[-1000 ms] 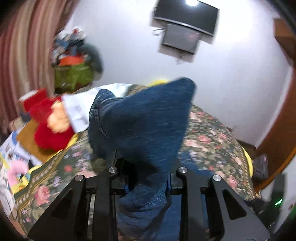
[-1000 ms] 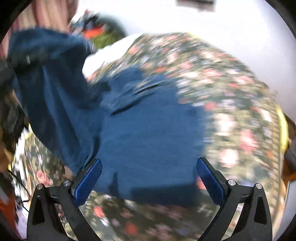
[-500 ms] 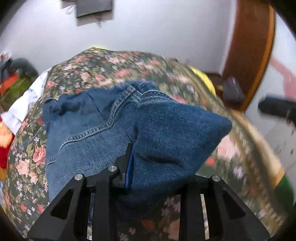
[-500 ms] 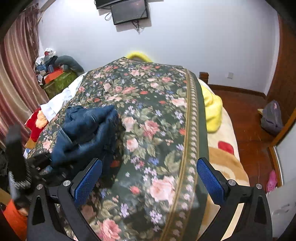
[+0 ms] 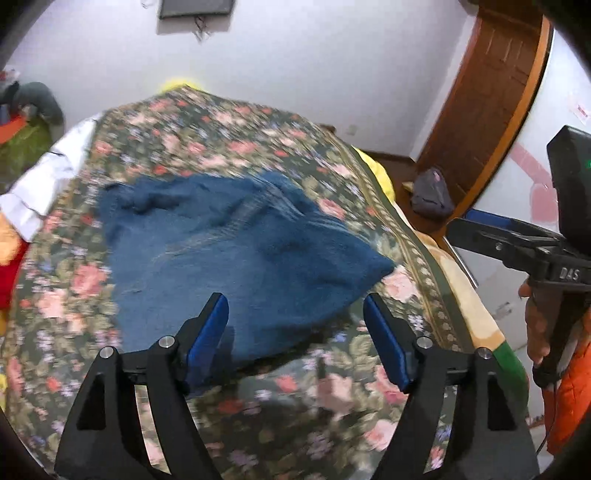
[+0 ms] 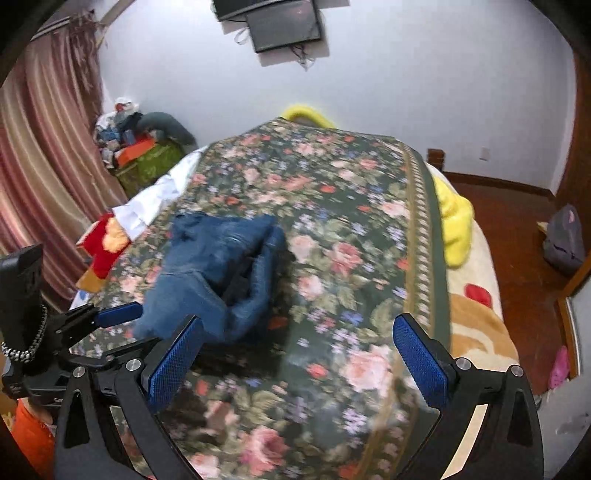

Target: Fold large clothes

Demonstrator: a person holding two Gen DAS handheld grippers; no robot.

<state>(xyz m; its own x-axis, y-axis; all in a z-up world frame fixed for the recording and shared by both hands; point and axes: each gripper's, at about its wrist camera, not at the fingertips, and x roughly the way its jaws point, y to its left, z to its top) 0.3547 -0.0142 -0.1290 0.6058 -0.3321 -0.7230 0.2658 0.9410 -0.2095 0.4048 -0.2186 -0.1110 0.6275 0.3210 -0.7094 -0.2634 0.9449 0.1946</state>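
A pair of blue jeans (image 5: 236, 258) lies bunched on the floral bedspread (image 5: 229, 140), just beyond my left gripper (image 5: 295, 332). The left gripper is open and empty, its blue pads close to the jeans' near edge. In the right wrist view the jeans (image 6: 218, 273) lie left of centre on the bedspread (image 6: 332, 229). My right gripper (image 6: 295, 365) is open and empty above the bed's near part. The left gripper (image 6: 110, 325) shows at the left edge there; the right gripper shows at the right of the left wrist view (image 5: 491, 229).
A yellow blanket (image 6: 454, 225) and a beige one hang off the bed's right side. White cloth (image 6: 155, 199) and a red plush (image 6: 103, 243) lie at the bed's left edge. Curtains, a cluttered green box (image 6: 147, 162), a wall TV (image 6: 284, 26) and a grey bag (image 6: 565, 236) on the floor surround the bed.
The left gripper has let go of the jeans and opened; the jeans dropped onto the bedspread. The right gripper stayed open and drew back from the jeans.
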